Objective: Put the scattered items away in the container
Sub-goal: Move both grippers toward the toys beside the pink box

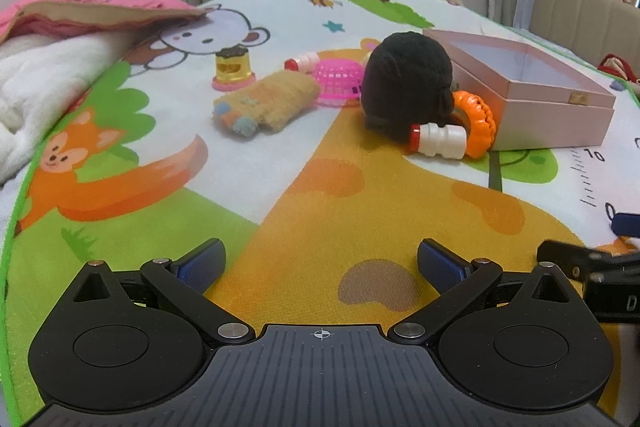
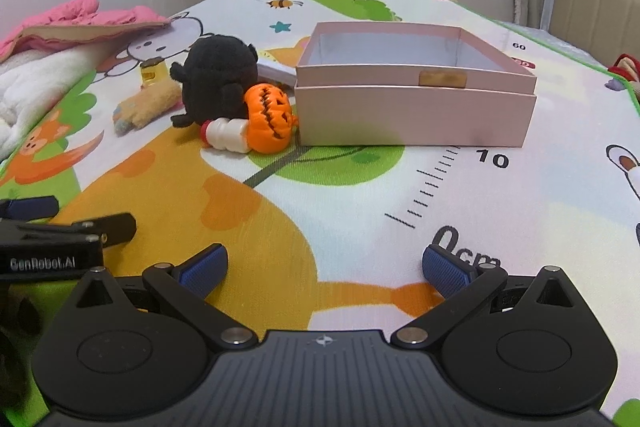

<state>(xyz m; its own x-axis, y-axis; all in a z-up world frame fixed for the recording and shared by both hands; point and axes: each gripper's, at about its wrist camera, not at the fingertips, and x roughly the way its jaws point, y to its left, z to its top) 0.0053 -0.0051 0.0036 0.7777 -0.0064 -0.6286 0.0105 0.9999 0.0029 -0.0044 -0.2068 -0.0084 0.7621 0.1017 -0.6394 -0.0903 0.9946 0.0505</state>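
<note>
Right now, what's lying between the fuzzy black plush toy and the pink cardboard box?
An orange jack-o'-lantern pumpkin toy sits between the black plush and the pink box, with a small white bottle in front of it; the right wrist view shows this best.

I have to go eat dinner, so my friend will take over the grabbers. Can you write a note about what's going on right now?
Left gripper and right gripper: both open, empty, hovering over the play mat.
Pink box: on the mat, nothing visible inside.
Beside the box: black plush, orange pumpkin, white bottle.
Further off: tan plush, pink basket, gold cup, another bottle.
Done: nothing yet. Left: everything into the box.
</note>
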